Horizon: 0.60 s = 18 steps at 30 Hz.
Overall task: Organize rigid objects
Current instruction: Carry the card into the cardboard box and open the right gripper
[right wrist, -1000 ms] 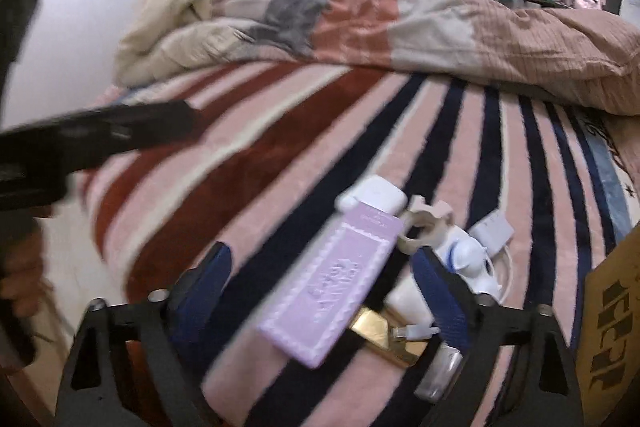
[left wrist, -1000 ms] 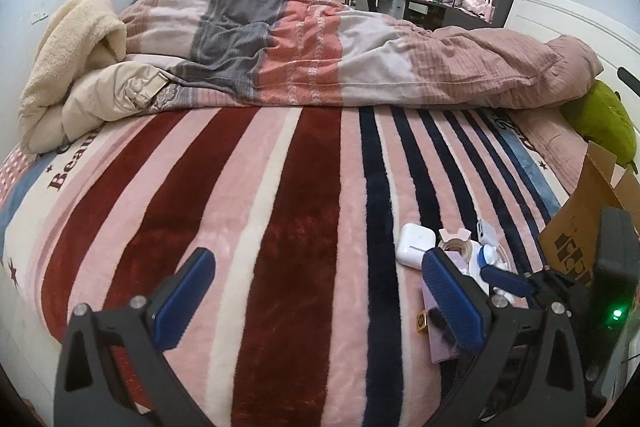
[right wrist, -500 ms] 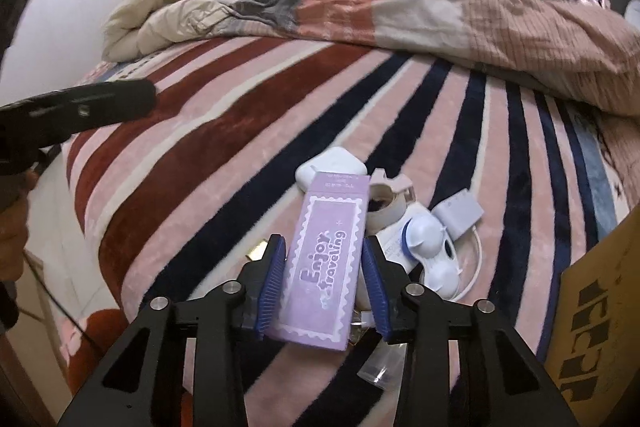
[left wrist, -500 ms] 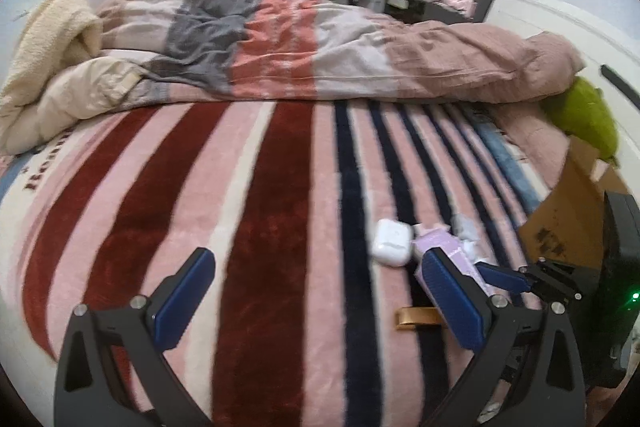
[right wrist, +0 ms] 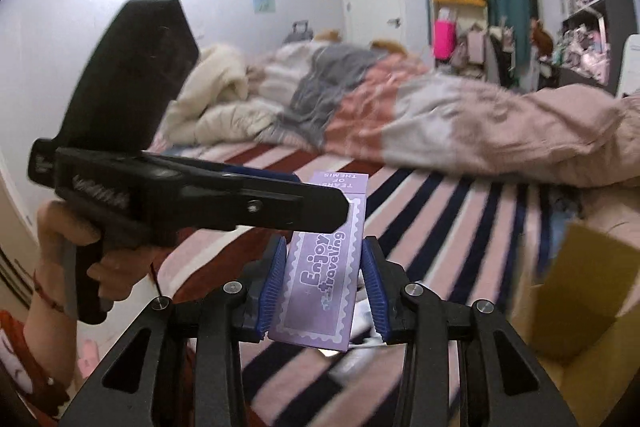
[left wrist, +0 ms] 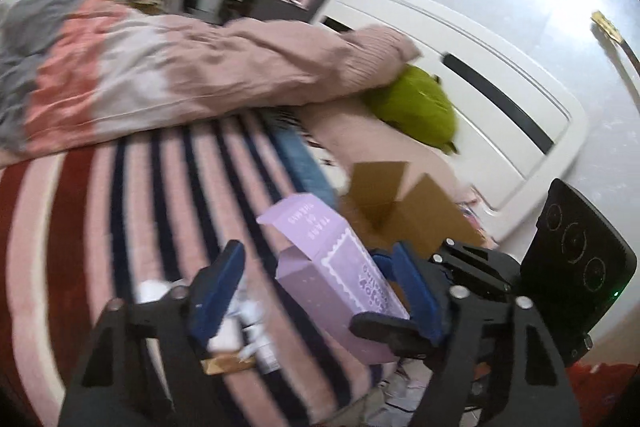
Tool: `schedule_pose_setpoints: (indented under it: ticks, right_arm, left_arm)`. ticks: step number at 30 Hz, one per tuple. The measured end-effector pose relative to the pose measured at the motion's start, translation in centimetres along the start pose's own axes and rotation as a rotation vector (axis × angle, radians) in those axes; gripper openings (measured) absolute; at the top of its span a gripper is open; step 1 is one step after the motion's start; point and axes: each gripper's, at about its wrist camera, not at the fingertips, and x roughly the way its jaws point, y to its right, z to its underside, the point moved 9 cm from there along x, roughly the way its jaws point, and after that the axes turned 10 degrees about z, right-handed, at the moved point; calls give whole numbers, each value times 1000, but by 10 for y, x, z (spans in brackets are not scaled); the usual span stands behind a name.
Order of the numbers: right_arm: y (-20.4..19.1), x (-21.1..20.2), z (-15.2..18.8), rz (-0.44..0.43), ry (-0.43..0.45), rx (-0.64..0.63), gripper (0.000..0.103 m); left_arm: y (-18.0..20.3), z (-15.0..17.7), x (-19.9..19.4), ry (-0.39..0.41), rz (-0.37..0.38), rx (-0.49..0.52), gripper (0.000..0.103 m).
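Left wrist view. The left gripper (left wrist: 316, 291) stands partly open, its jaws having just been closing; the purple box (left wrist: 340, 275) lies between its fingers, but whether either pad presses on it cannot be told. The box, its top flap open, is raised above the striped blanket (left wrist: 120, 207), clamped by the right gripper (left wrist: 400, 307), which enters from the box's right. Beyond the box stands an open cardboard box (left wrist: 416, 215); further beyond it, a green cushion (left wrist: 416, 111) against the white headboard (left wrist: 480, 87). Below and left of the purple box, small white items (left wrist: 240, 315) lie on the blanket, blurred.

Right wrist view. The right gripper (right wrist: 324, 287) is closed narrowly on the purple box (right wrist: 320, 291), both blue pads touching its long sides; the box is held off the blanket (right wrist: 440, 227). The left gripper (right wrist: 316, 203), held by a hand (right wrist: 76, 247), crosses the box's upper end from the left. The cardboard box (right wrist: 576, 291) stands right of the purple box; a rumpled duvet (right wrist: 440, 107) lies beyond it.
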Motion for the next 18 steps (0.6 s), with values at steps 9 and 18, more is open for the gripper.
schedule_pose_setpoints:
  ticks: [9,18]
  right_arm:
    - [105,-43,6,99,38,117,34]
    - [181,-38,47,158,-150,227,34]
  left_arm:
    - [61,-31,111,-186,125,54,43]
    - [74,-13,192,-385,86,55,43]
